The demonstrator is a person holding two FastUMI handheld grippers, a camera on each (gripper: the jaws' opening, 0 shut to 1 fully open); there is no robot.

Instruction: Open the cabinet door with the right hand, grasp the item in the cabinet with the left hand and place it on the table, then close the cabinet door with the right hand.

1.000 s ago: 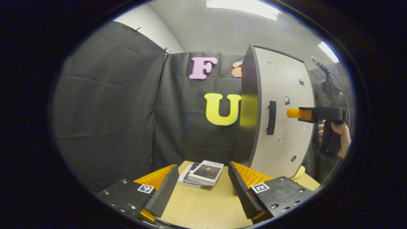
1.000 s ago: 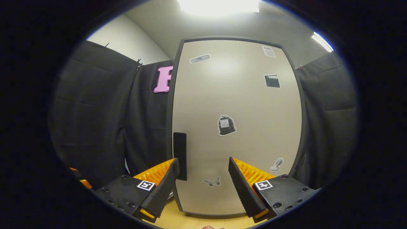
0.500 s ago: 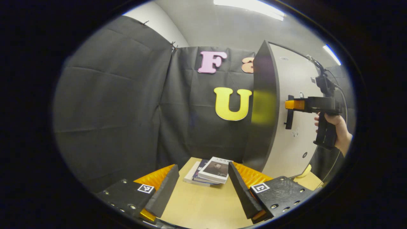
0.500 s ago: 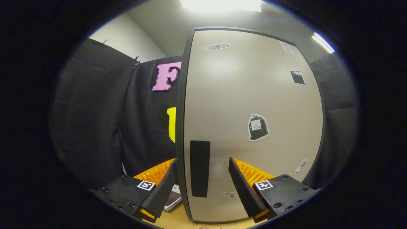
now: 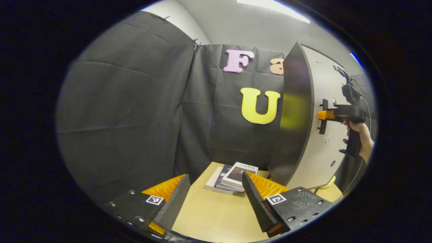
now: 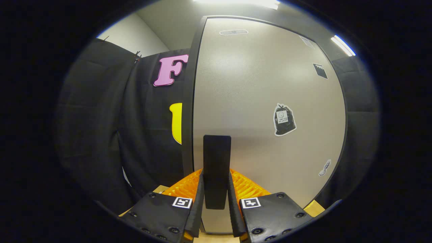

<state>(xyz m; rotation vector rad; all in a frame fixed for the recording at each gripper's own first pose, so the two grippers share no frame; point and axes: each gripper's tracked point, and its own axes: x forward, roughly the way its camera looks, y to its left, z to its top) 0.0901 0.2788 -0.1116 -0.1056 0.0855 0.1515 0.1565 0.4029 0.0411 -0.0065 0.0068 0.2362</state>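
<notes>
Cabinet door [image 6: 263,111]: rigid flat panel, smooth front, stood upright on the table [image 5: 216,216], seen closed or near closed. Judged stiff and light to swing on its hinge; slick face, so only sensible purchase the dark vertical handle [image 6: 216,168] near the left edge. Handle narrow and hard, likely to slip if gripped off-centre.

Right gripper [image 6: 216,206]: fingers drawn in on either side of the handle's lower half, both pressing on it. Noted likewise in the left gripper view, right gripper [image 5: 325,115] at the handle, a hand [image 5: 359,135] behind it.

Left gripper [image 5: 216,199]: fingers spread wide, nothing between them, held above the table. Stack of books [image 5: 233,177] lying on the table ahead, just beside the cabinet's near corner.

Item inside the cabinet hidden behind the door; handling not judged.
</notes>
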